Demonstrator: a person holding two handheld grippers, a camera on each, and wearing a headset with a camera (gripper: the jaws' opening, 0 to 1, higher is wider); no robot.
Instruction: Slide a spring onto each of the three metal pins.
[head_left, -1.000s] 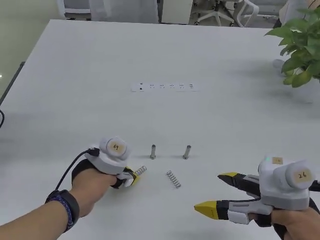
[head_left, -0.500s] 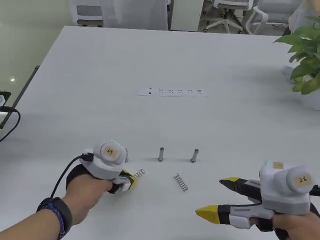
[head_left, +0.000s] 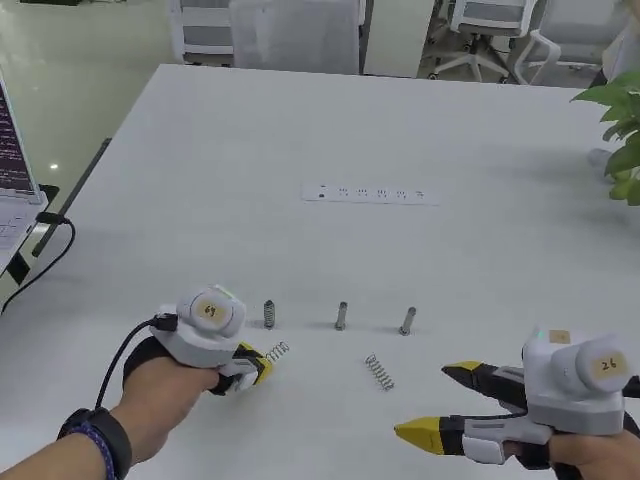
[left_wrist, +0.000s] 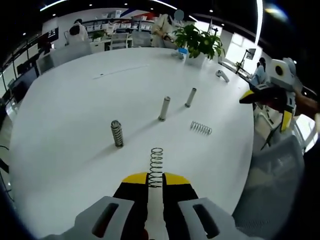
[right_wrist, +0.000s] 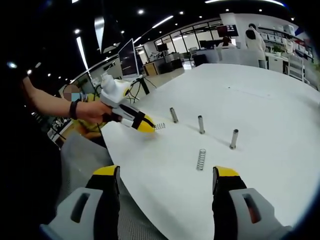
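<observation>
- Nearest to us, the right gripper (head_left: 440, 400) — white body, black jaws with yellow tips — hovers over the white tabletop (head_left: 480, 260). Its jaws are spread wide with nothing between them.
- A little farther off and to the left, the left gripper (head_left: 256, 365) has its jaws pressed together on one end of a small coiled steel spring (head_left: 278, 351). The spring juts forward past the yellow tips, towards the row of pins and apart from every one of them.
- Between the two grippers we see a second, loose steel spring (head_left: 378, 371) lying flat on the table. It is just in front of the pins and touches none.
- Behind it, three short metal pins stand upright in a row across the table.
- The leftmost pin (head_left: 269, 313) has a spring coiled around it, which the left gripper view shows clearly.
- The middle pin (head_left: 341, 316) and the right pin (head_left: 407, 320) are bare.
- Well beyond the pins, a long white power strip (head_left: 370, 194) sits in the tabletop.
- Farthest out, a green leafy plant (head_left: 625, 130) stands at the table's right edge, and grey office chairs (head_left: 480, 30) stand past its far edge.
</observation>
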